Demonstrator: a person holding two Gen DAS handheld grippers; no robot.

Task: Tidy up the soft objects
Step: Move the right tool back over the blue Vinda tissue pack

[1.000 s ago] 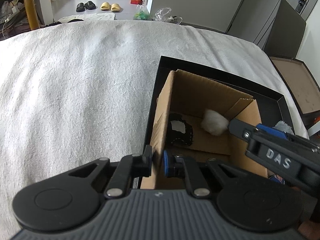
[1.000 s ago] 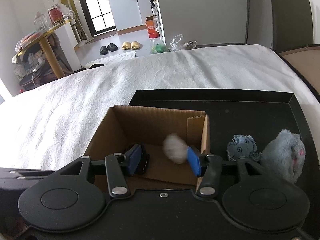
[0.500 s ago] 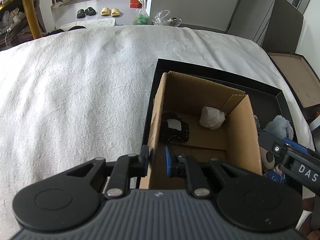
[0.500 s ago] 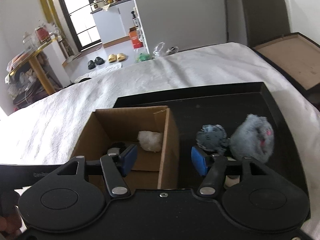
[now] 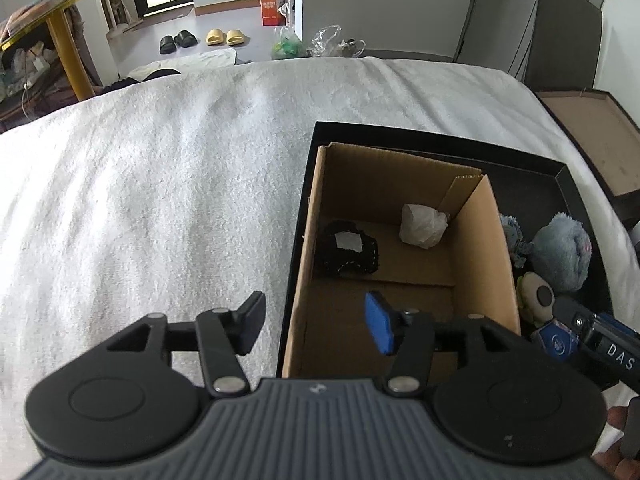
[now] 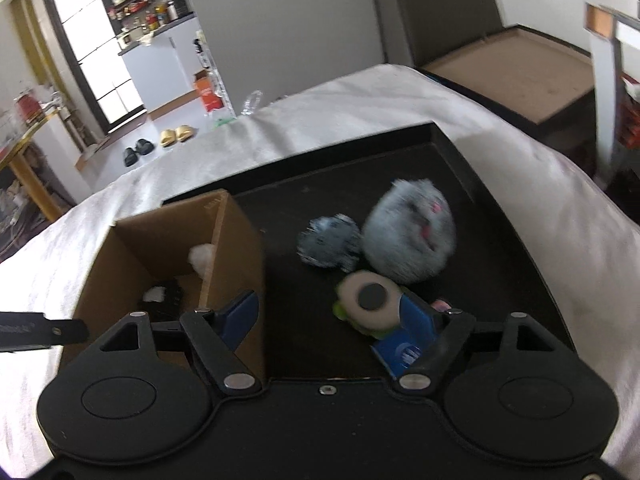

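A cardboard box [image 5: 486,240] stands in a black tray [image 5: 568,192] on a white-covered bed. Inside lie a white fluffy ball [image 5: 423,220] and a black soft item [image 5: 350,248]. Beside the box in the tray sit a big grey-blue plush [image 6: 408,236], a small blue-grey plush [image 6: 328,240], a round green-rimmed soft piece [image 6: 368,300] and a blue item [image 6: 400,352]. My left gripper [image 5: 316,324] is open, straddling the box's left wall without touching it. My right gripper [image 6: 332,316] is open and empty, low over the tray just before the round piece.
The white bed cover [image 5: 160,184] spreads wide to the left. A brown board [image 6: 520,64] lies beyond the bed's right edge. Slippers [image 5: 224,36] and bags lie on the floor beyond the far edge.
My right gripper let the white ball drop into the box, then swung right over the plush toys. My left gripper opened, releasing the box's left wall.
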